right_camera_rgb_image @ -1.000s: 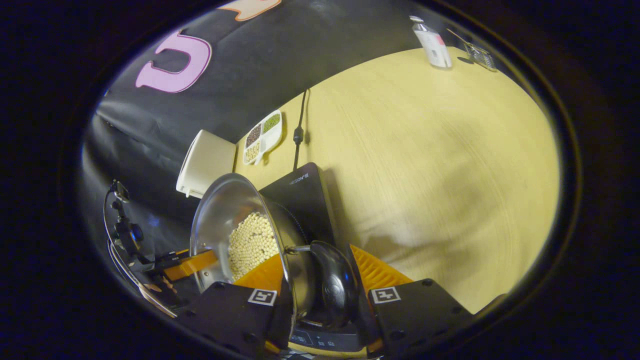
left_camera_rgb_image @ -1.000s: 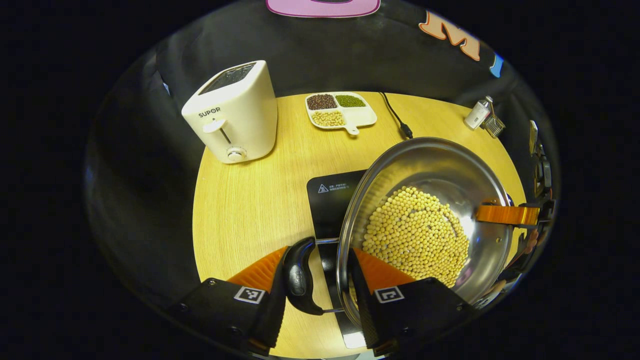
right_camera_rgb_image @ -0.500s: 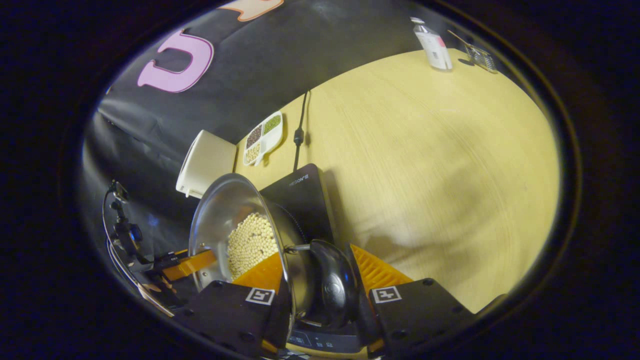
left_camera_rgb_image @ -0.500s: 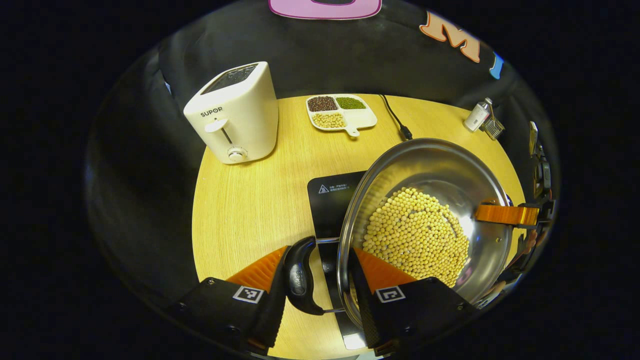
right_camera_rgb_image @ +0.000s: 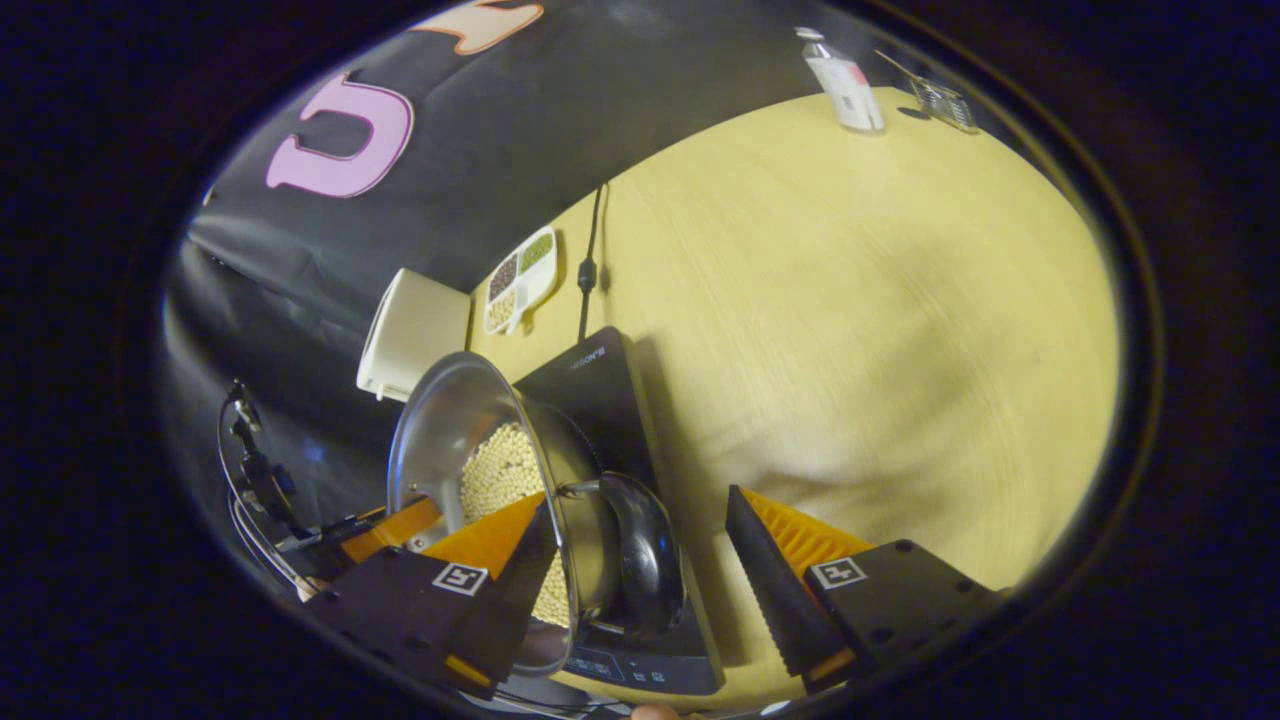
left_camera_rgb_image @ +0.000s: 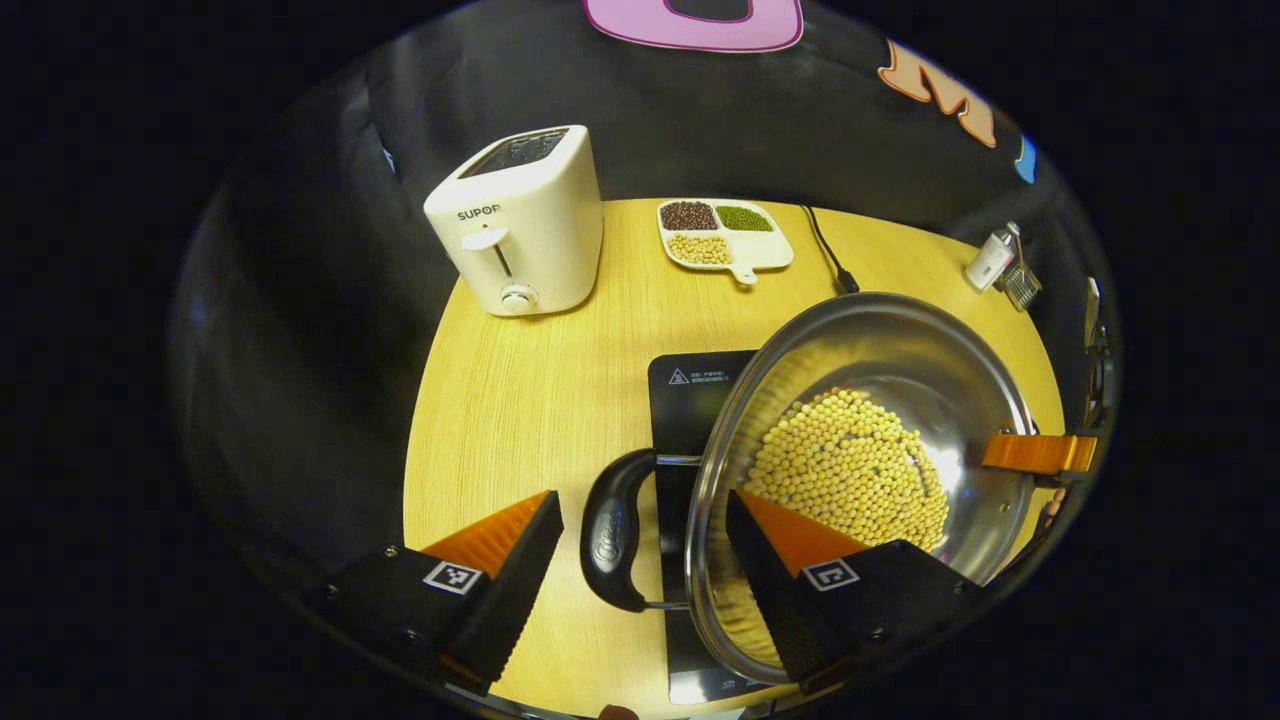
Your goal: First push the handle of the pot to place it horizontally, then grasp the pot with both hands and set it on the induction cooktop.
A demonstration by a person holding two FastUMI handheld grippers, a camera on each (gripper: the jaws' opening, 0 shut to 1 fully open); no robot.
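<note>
A steel pot [left_camera_rgb_image: 900,340] holding soybeans [left_camera_rgb_image: 850,470] sits on the black induction cooktop [left_camera_rgb_image: 690,400]. Its near black handle [left_camera_rgb_image: 610,530] lies between the spread fingers of my left gripper [left_camera_rgb_image: 640,500], which is open; one finger is over the pot's rim, the other stands clear of the handle. In the right gripper view the same pot [right_camera_rgb_image: 440,430] rests on the cooktop [right_camera_rgb_image: 600,390]. The pot's other handle [right_camera_rgb_image: 650,560] lies untouched inside my open right gripper [right_camera_rgb_image: 638,498]. A finger of the right gripper [left_camera_rgb_image: 1040,452] shows at the pot's far rim.
On the round wooden table [left_camera_rgb_image: 520,400] a white toaster [left_camera_rgb_image: 520,225] stands at the back left. A divided dish of beans [left_camera_rgb_image: 722,232] and a power cord [left_camera_rgb_image: 830,255] lie behind the cooktop. A small bottle [left_camera_rgb_image: 990,258] stands at the far right edge.
Both grippers were shut on the pot's two handles and have now opened, letting go. The left gripper has drawn back slightly.
</note>
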